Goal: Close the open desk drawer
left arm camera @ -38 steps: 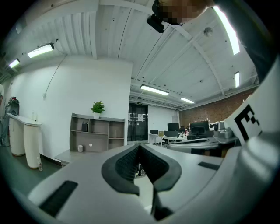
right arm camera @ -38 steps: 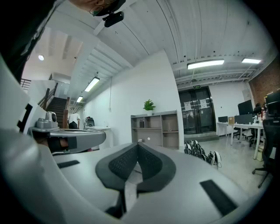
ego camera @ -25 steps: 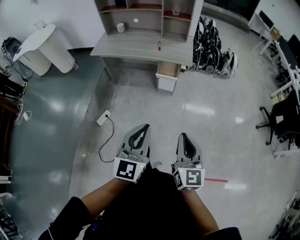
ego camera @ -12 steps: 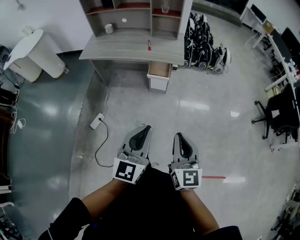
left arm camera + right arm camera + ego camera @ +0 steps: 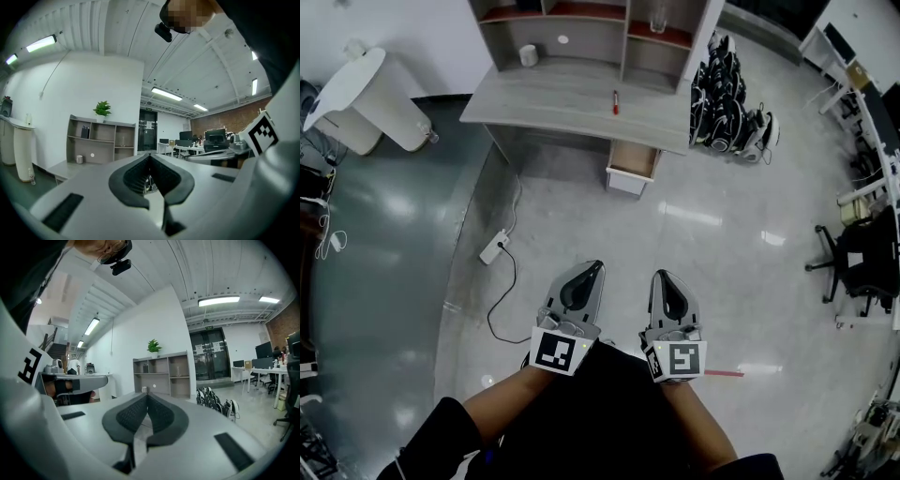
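The grey desk (image 5: 553,98) with a shelf unit on top stands at the far side of the room in the head view. Its drawer (image 5: 634,167) sticks out open below the desktop's right part. A red pen (image 5: 616,101) lies on the desktop. My left gripper (image 5: 595,267) and right gripper (image 5: 660,277) are side by side over the floor, well short of the drawer. Both are shut and hold nothing. In the left gripper view the shelf unit (image 5: 101,140) shows far beyond the left gripper (image 5: 150,155). In the right gripper view the shelf unit (image 5: 161,375) stands beyond the right gripper (image 5: 147,394).
A white power strip (image 5: 493,247) with a black cable lies on the floor left of my path. A heap of black and white gear (image 5: 727,112) sits right of the desk. A white round-topped stand (image 5: 366,94) is at far left. Office chairs (image 5: 853,272) stand at right.
Both grippers have moved forward together towards the desk, and the desk with its open drawer now sits a little closer in the head view. Both stay shut.
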Motion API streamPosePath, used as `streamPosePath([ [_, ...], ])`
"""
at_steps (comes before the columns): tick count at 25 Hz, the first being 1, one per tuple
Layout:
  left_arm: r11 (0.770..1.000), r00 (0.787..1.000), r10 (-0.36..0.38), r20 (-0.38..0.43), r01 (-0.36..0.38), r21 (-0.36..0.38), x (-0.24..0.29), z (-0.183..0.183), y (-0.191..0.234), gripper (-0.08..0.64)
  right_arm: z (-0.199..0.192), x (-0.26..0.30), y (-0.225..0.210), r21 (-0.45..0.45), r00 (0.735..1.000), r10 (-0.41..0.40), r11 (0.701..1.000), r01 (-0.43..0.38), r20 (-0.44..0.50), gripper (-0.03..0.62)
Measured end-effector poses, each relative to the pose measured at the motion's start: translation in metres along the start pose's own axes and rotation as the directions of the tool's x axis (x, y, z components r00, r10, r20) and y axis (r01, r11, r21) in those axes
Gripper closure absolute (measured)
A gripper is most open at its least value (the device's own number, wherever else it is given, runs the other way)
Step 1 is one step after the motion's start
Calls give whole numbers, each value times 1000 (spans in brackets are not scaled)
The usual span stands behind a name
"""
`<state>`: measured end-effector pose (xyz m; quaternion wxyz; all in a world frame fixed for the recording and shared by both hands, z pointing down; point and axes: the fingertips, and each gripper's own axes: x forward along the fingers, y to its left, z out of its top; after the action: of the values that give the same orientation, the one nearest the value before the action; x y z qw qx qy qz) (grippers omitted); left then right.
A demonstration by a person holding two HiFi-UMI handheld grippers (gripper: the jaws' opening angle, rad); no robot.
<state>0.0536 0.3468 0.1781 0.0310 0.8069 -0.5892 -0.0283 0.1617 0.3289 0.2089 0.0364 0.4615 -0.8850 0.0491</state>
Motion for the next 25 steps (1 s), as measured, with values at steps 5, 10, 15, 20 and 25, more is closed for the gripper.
streamPosePath([
  [5,1000,999,22,-38,-23,-12,47,-10,56,549,8,72,-18,-18,999,-4,1000,3,-33,575],
  [10,999,994,-40,-97,43,29,97,-27,102,549,9,144,-31,-11,998,25,1000,-26,-62,575],
  [15,998,991,-61,-122,63,9,140,-36,144,549,14,204,-44,-41,997,-3,999,0,-75,575],
  [20,998,990,-65,-129,60,-36,172,-46,183,549,13,243,-59,-56,994,-65,997,60,-89,575],
  [25,997,977,-78,-198,73,-35,185,-71,210,549,-13,255,-79,-93,974,-175,982,163,-142,575],
])
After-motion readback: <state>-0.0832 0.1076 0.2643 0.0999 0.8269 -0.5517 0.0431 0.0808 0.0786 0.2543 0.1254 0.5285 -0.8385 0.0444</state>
